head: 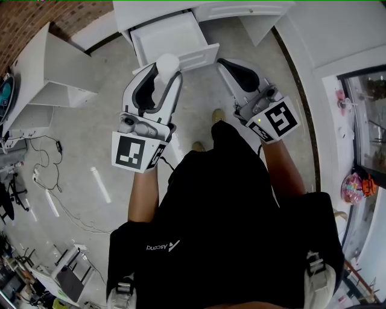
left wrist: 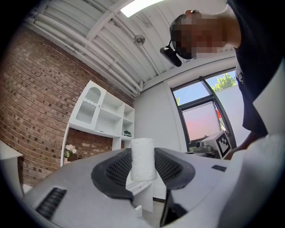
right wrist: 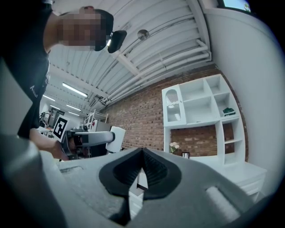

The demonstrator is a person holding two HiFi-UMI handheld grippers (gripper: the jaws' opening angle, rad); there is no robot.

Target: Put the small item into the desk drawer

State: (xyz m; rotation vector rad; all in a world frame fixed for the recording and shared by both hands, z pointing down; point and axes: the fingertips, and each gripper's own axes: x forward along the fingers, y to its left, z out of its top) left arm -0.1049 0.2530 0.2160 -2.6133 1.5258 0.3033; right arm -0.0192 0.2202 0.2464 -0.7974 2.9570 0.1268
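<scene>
A small white cylinder (head: 167,63) stands upright between the pads of my left gripper (head: 161,75), which is shut on it. In the head view it hangs just in front of the open white desk drawer (head: 196,58), whose inside looks bare. The left gripper view shows the same cylinder (left wrist: 142,156) clamped between the black ribbed pads (left wrist: 116,170). My right gripper (head: 228,64) is to the right of the drawer with its jaws shut and nothing in them. In the right gripper view its jaws (right wrist: 142,156) meet, and the left gripper's cylinder (right wrist: 116,139) shows off to the left.
The white desk (head: 205,8) stands at the top of the head view, against a brick wall (head: 30,18). A white shelf unit (head: 54,72) is at the left and cables (head: 54,199) lie on the floor. A window (head: 368,121) is at the right. The person's shoes (head: 217,114) are below the drawer.
</scene>
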